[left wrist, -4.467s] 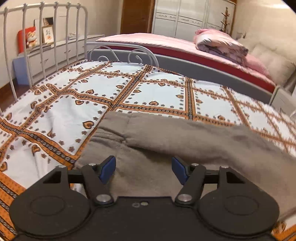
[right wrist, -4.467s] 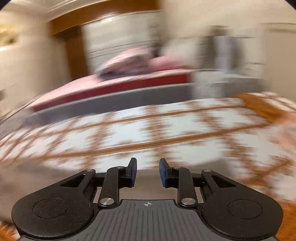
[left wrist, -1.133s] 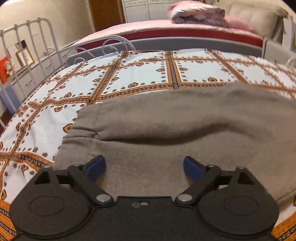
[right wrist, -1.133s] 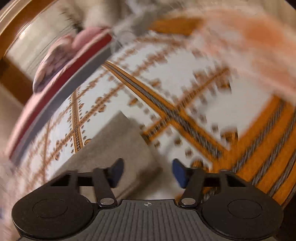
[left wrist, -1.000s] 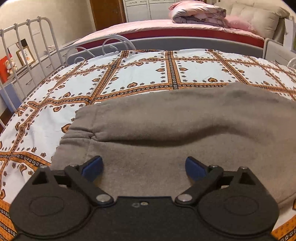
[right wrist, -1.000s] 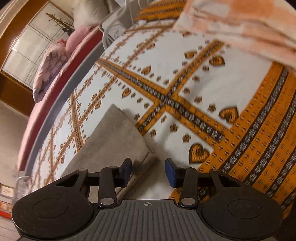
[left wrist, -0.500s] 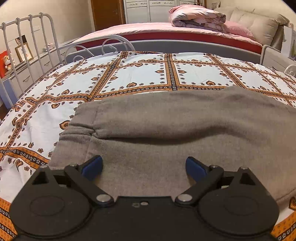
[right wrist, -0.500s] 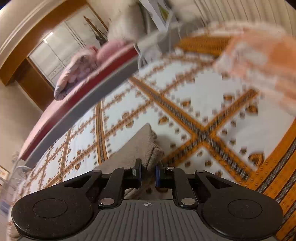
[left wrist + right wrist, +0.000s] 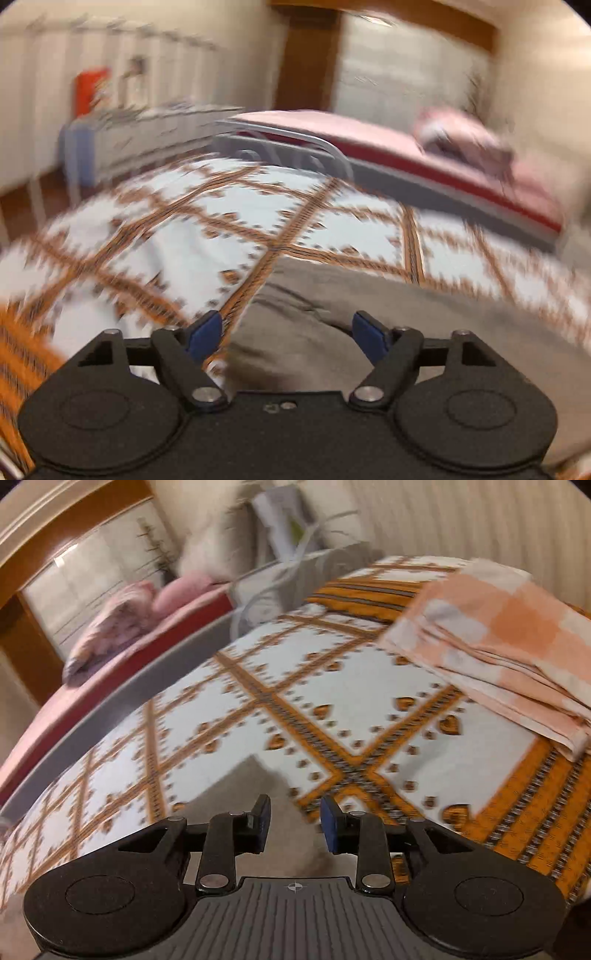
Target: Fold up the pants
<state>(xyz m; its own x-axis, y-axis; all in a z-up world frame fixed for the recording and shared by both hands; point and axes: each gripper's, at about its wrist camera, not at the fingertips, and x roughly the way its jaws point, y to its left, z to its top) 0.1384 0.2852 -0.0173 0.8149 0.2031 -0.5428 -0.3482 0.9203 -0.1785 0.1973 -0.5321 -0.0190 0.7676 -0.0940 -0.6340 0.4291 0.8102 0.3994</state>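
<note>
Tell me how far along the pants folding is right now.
Early to midway, as far as the blurred frames show. Done: the grey pants lie on the patterned bedspread, apparently doubled lengthwise. In hand: nothing. The left gripper is open over the waist end, and the right gripper is open over the other end. Left: the crosswise folds into a compact bundle.

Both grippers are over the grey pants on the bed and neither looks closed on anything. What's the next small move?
Probably lower the left gripper and close it on the near-left edge of the pants. Its jaws stand wide open over that edge, holding nothing; the right gripper is open too, above the other end.
</note>
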